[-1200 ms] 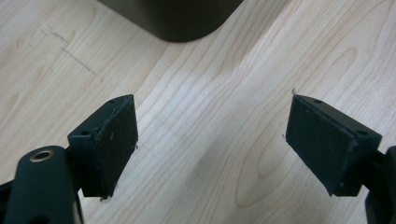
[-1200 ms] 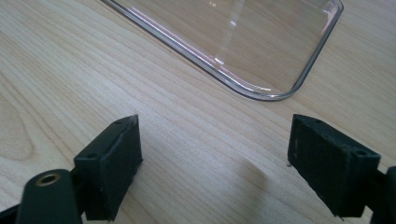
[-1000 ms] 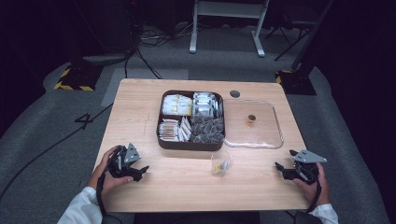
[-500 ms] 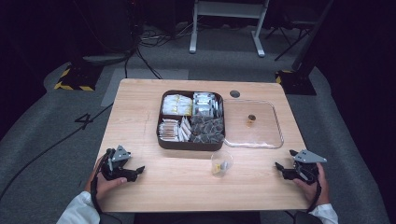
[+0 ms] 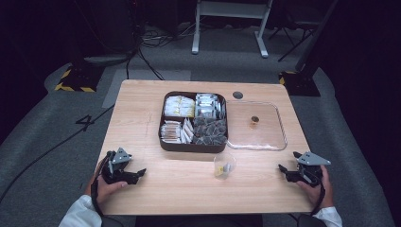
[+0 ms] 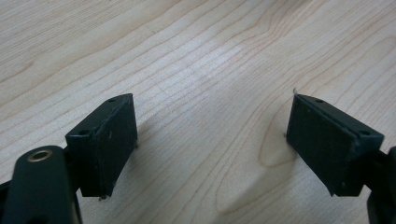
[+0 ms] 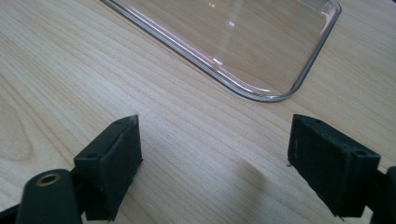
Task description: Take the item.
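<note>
Black left gripper (image 5: pixel 140 173) and right gripper (image 5: pixel 282 169) low over table (image 5: pixel 142 113), fingers spread, pinching nothing.

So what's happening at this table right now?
A person sits at a wooden table with a gripper in each hand. The left gripper and the right gripper rest near the front corners, both open and holding nothing. Between them stands a small clear cup. Behind it sit a dark compartment tray of packets and, at its right, a clear lid lying flat. Nothing is being handled yet.
</note>
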Demonstrator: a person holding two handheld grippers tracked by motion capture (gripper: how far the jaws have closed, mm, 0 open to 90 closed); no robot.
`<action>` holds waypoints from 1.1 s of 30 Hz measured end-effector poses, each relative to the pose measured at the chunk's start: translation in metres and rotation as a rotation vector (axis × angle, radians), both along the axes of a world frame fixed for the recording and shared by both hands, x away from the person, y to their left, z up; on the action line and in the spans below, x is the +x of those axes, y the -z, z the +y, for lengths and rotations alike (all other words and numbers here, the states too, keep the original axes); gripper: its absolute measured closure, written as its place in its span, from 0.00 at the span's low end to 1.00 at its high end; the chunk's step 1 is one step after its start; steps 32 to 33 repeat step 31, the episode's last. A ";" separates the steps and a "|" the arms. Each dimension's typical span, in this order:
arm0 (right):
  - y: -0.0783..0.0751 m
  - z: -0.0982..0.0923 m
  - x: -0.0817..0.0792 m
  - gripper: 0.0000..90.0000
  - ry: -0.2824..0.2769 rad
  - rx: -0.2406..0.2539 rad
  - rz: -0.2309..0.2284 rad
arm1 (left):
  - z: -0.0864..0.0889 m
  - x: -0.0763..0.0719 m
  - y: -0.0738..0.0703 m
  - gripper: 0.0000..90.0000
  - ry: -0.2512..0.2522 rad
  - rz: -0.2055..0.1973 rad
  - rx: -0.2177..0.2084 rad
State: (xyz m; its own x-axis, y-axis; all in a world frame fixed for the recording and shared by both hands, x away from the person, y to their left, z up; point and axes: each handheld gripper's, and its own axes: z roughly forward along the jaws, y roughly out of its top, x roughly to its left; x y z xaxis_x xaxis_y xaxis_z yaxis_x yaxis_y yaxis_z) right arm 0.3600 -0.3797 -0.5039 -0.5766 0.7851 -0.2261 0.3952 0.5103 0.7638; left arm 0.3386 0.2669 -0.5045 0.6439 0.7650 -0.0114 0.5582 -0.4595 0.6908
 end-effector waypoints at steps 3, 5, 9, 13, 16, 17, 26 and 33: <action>0.000 0.000 0.000 0.20 0.000 0.003 0.004 | 0.000 0.000 0.000 0.18 0.003 -0.001 -0.001; 0.000 0.000 0.001 0.20 0.000 0.004 0.005 | 0.000 0.000 0.000 0.18 0.003 0.000 -0.003; 0.000 -0.001 0.001 0.20 -0.003 0.003 0.005 | 0.000 0.001 0.000 0.18 0.005 -0.002 0.001; 0.000 0.000 0.000 0.20 -0.003 0.004 0.004 | 0.000 0.002 0.000 0.18 0.003 -0.003 -0.003; 0.000 0.000 0.000 0.20 -0.003 0.004 0.005 | 0.000 0.002 0.000 0.18 0.004 -0.003 -0.003; 0.000 0.000 0.000 0.20 -0.002 0.004 0.004 | 0.000 0.002 0.000 0.18 0.004 -0.003 -0.003; 0.000 0.000 0.000 0.20 -0.005 0.004 0.005 | 0.000 0.002 0.000 0.18 0.004 -0.004 -0.003; 0.000 0.000 0.000 0.20 -0.008 0.005 0.006 | 0.000 0.002 0.000 0.18 0.004 -0.004 -0.003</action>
